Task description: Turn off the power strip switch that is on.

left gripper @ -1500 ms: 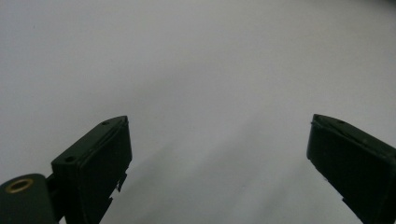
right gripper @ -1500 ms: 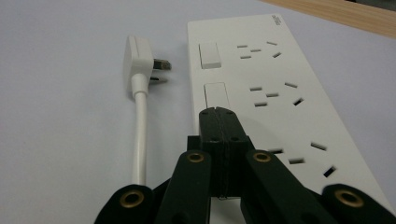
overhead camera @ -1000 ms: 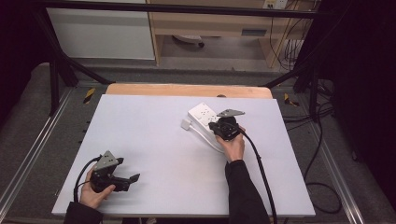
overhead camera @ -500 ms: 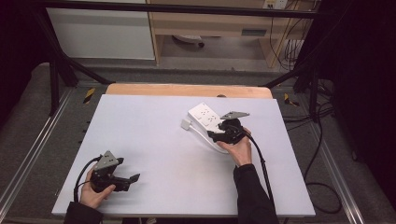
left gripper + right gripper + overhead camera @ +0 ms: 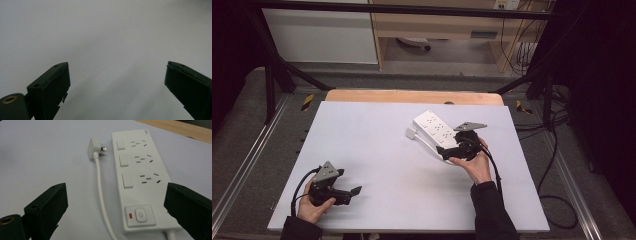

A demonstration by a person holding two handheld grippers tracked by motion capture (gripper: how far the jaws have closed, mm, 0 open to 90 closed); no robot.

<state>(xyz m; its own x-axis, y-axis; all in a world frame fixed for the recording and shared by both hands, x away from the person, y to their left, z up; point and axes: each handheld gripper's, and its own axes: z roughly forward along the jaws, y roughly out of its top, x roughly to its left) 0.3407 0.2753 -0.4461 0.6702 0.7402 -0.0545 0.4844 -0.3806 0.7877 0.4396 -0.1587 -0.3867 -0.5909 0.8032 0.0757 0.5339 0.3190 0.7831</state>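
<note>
Power strip: a white power strip (image 5: 140, 180) lies flat on the white table (image 5: 377, 150), toward the far right part of it, set at a slant to the table's edges. In the high view it is at (image 5: 437, 127), just in front of the right gripper.
Strip face: three sockets in a row, each with a white rocker switch beside it; at the end nearest the right gripper sits a main button (image 5: 140, 215) with a small red light next to it.
Cable: a white cable (image 5: 101, 195) runs along the table just beside the strip and ends in a white plug (image 5: 94, 148), which lies on the table close to the strip's far end, pins toward the strip.
Right gripper: the right gripper (image 5: 451, 150) is held by the right hand (image 5: 474, 162) near the strip's button end. Its jaws have just been opening and now stand wide apart, one on each side of the strip's near end; the pads press on nothing.
Left gripper: the left gripper (image 5: 352, 192) is held low over the near left part of the table, well apart from the strip. Its jaws stand wide apart with only bare table between them.
Surroundings: a wooden board (image 5: 412, 96) edges the far side of the table.
</note>
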